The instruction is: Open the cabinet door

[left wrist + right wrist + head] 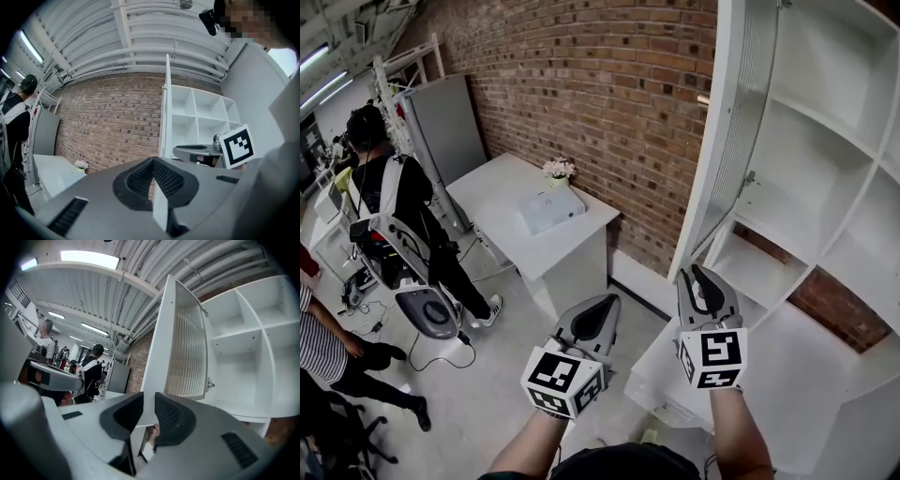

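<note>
**Right gripper at the door.** Your right gripper [149,398] was clamped on the lower edge of the cabinet door [185,348]. The door's white frame passed between the jaws and rose above them, standing open from the cabinet [825,253]. Your left gripper [605,302], beside the right, had its jaws together on nothing, apart from the door.
</note>
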Demonstrator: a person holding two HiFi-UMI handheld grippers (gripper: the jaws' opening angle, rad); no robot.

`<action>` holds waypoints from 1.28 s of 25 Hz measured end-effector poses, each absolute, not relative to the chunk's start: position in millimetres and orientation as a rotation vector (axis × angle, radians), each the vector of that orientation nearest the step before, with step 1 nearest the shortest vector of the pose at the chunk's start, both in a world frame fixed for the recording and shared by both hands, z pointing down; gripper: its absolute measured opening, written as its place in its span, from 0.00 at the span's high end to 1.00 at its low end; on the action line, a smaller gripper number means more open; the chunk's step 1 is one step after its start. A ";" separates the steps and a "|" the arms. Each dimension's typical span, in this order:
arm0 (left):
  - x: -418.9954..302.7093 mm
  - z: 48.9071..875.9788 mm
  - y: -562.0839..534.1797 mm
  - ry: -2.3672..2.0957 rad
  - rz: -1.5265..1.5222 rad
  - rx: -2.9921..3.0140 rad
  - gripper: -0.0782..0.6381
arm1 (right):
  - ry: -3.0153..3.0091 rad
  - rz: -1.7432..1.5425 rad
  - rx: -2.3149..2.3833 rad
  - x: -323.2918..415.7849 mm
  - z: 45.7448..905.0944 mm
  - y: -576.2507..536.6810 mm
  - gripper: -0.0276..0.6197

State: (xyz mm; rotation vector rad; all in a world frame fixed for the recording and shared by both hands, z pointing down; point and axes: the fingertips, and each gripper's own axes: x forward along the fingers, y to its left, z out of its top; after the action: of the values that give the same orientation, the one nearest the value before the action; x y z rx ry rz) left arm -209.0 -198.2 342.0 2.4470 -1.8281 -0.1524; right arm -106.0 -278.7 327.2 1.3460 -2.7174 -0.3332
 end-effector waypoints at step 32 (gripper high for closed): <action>-170.8 343.4 -191.8 -1.659 -0.136 2.534 0.88 | -2.699 -0.152 1.594 -4.7 342.8 -224.9 0.95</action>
State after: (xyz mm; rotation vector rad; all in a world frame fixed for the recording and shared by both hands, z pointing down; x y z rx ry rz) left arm -170.8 -191.8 343.4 2.5339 -1.6587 -0.1355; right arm -4.7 -224.9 342.8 1.5942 -2.6992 -0.1517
